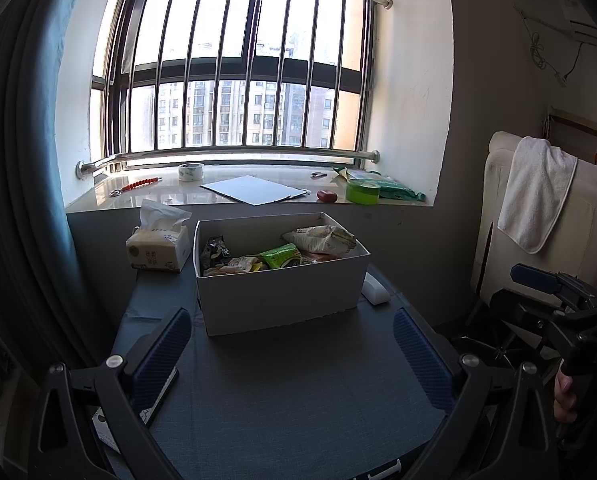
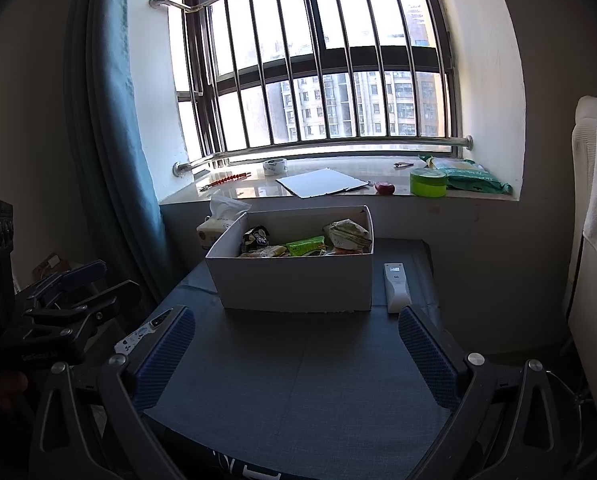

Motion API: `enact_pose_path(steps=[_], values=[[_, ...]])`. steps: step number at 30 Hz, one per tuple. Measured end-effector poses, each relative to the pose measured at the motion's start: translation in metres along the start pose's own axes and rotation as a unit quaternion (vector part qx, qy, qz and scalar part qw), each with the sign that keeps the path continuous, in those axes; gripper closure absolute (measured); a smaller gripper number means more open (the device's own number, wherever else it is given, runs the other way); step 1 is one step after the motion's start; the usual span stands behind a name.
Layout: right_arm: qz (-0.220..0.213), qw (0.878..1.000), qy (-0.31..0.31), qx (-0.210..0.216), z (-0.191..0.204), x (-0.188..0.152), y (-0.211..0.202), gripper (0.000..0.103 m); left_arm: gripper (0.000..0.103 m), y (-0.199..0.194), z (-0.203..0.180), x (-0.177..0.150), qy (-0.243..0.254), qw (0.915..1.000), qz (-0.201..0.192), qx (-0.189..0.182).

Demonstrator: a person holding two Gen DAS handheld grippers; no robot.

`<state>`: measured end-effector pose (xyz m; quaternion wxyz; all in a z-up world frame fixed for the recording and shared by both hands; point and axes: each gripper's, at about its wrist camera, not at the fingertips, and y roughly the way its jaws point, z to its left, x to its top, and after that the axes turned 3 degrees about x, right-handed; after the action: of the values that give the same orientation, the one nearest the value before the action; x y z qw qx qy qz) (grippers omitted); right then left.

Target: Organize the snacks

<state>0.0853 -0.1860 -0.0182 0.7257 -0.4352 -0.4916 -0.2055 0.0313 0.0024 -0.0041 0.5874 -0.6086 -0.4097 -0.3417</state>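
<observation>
A white cardboard box (image 1: pixel 278 296) stands on the dark blue table (image 1: pixel 290 392) under the window. It holds several snack packets, among them a green one (image 1: pixel 280 255), a crumpled pale one (image 1: pixel 322 238) and a dark one (image 1: pixel 214 252). The box also shows in the right wrist view (image 2: pixel 298 284), with the green packet (image 2: pixel 306 246) inside. My left gripper (image 1: pixel 292 352) is open and empty, a little before the box. My right gripper (image 2: pixel 296 354) is open and empty, also before the box. Each gripper shows at the edge of the other's view.
A tissue pack (image 1: pixel 158 250) sits left of the box. A white remote (image 2: pixel 396 288) lies right of it. A phone (image 2: pixel 146 330) lies at the table's left edge. The windowsill holds a tape roll (image 1: pixel 191 171), white board (image 1: pixel 254 189), green tub (image 1: pixel 362 192). A towel-draped chair (image 1: pixel 538 216) stands right.
</observation>
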Motion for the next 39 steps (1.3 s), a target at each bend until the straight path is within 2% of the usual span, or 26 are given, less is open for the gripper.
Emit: enact_pose_path(steps=[39], values=[[0.004,1.000,-0.001,0.004,-0.0038,0.0001,-0.0009,0.000,0.000,0.0024,0.0001,-0.0034,0.006,1.0000,0.006,-0.002]])
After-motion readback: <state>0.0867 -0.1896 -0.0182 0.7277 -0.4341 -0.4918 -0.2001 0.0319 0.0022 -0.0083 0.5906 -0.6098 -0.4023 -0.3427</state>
